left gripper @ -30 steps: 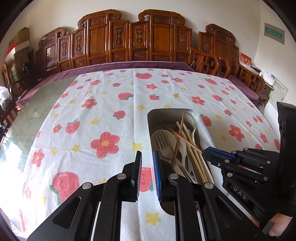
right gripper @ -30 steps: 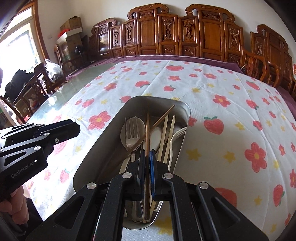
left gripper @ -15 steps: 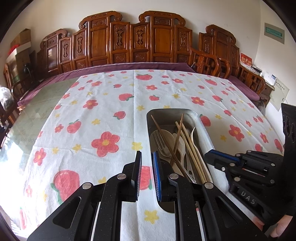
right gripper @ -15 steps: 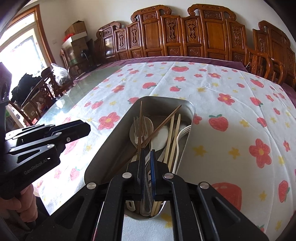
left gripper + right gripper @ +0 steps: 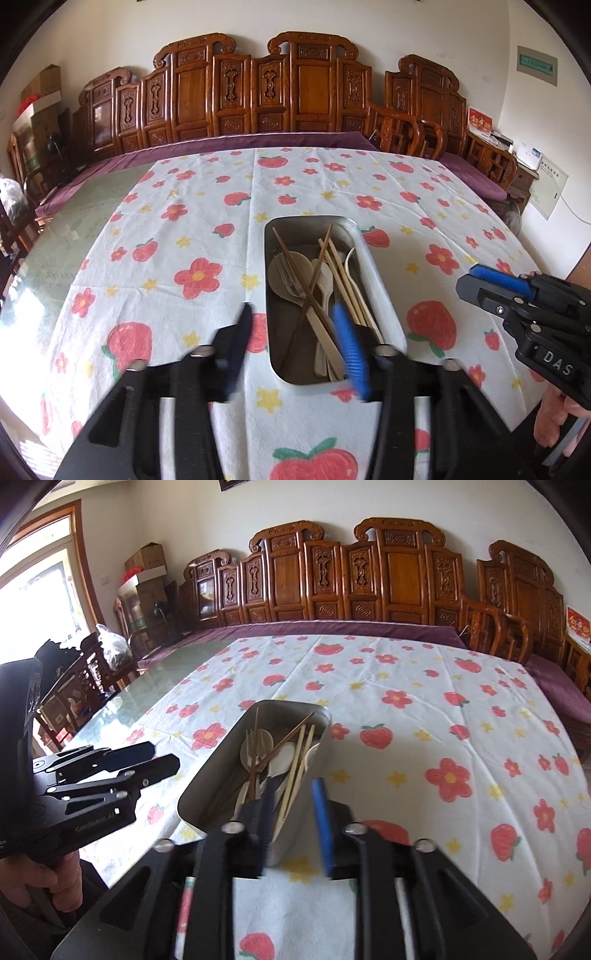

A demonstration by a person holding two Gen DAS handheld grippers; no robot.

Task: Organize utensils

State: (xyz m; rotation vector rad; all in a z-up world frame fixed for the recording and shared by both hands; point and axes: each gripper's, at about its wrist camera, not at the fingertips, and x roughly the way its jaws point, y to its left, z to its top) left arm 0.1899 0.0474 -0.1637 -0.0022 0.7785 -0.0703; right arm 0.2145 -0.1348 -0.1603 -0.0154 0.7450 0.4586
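Observation:
A metal tray (image 5: 310, 227) on the flowered tablecloth (image 5: 184, 229) holds dark chopsticks (image 5: 299, 273), pale chopsticks (image 5: 345, 280), a fork (image 5: 286, 269) and pale spoons (image 5: 325, 277). My left gripper (image 5: 295, 332) hovers over the tray's near left corner, its jaws opening with nothing gripped. In the right wrist view, my right gripper (image 5: 293, 812) hangs above the near end of the tray (image 5: 210, 775). Its jaws are opening and hold nothing, and the chopsticks (image 5: 295, 771) lie loose below. Each gripper also shows in the other's view: the right gripper (image 5: 495, 284) and the left gripper (image 5: 136, 760).
Carved wooden chairs (image 5: 258, 92) line the far side of the table. Bare glass tabletop (image 5: 74, 229) shows left of the cloth. A person's hand (image 5: 55, 886) grips the left tool's handle. Boxes (image 5: 147, 557) are stacked by the window.
Both grippers went from shut to spread. The right one let go of a dark chopstick, which now lies in the tray, and drew back and up. The left one backed off a little.

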